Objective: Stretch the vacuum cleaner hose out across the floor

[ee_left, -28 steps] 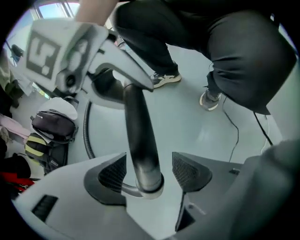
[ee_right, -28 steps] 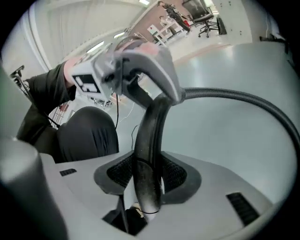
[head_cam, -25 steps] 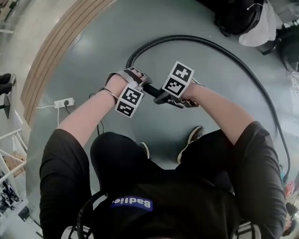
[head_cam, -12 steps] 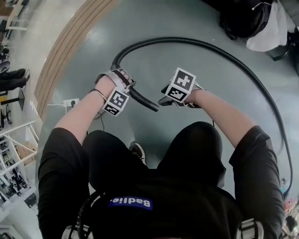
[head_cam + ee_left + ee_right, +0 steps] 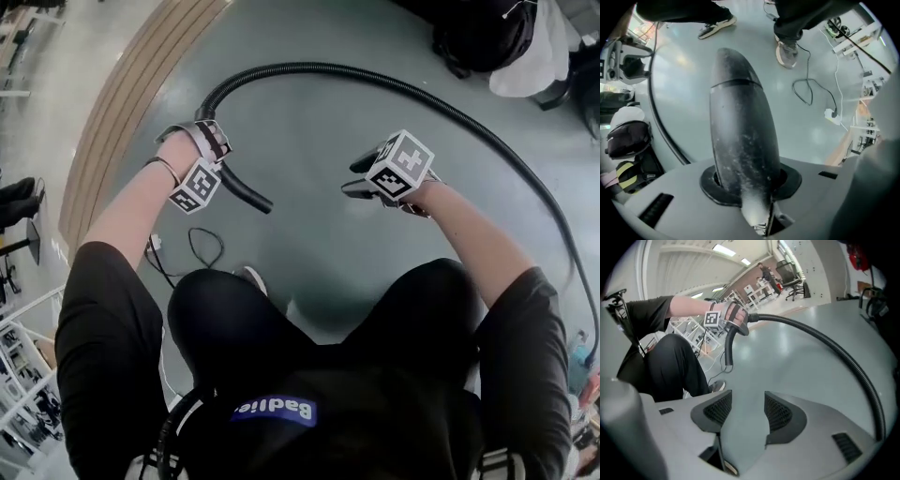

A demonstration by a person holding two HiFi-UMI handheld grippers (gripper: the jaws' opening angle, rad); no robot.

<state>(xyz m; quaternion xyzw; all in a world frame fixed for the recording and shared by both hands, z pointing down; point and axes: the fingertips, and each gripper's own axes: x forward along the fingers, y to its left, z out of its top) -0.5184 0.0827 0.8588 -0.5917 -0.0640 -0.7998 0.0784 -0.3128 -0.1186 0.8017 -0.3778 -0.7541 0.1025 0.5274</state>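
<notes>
A long black ribbed vacuum hose (image 5: 422,89) arcs across the grey floor from the far right to my left gripper (image 5: 220,161). Its smooth black end tube (image 5: 246,195) sticks out toward my body. In the left gripper view this tube (image 5: 740,126) fills the space between the jaws of the left gripper (image 5: 745,187), whose pads clasp it while the jaws are just easing open. My right gripper (image 5: 356,178) hovers apart to the right, open. Nothing lies between the pads of the right gripper (image 5: 747,411), which faces the hose (image 5: 825,345) and the left gripper (image 5: 736,317).
Black bags (image 5: 478,33) and a white cloth (image 5: 534,56) lie at the far right. A thin black cable (image 5: 202,248) with a white power strip (image 5: 830,114) lies near my left shoe (image 5: 251,278). A wooden floor strip (image 5: 131,84) curves along the left.
The right gripper has let go of the hose end and drawn off to the right. The left gripper has closed on the end tube and carried it leftward. My legs have shifted.
</notes>
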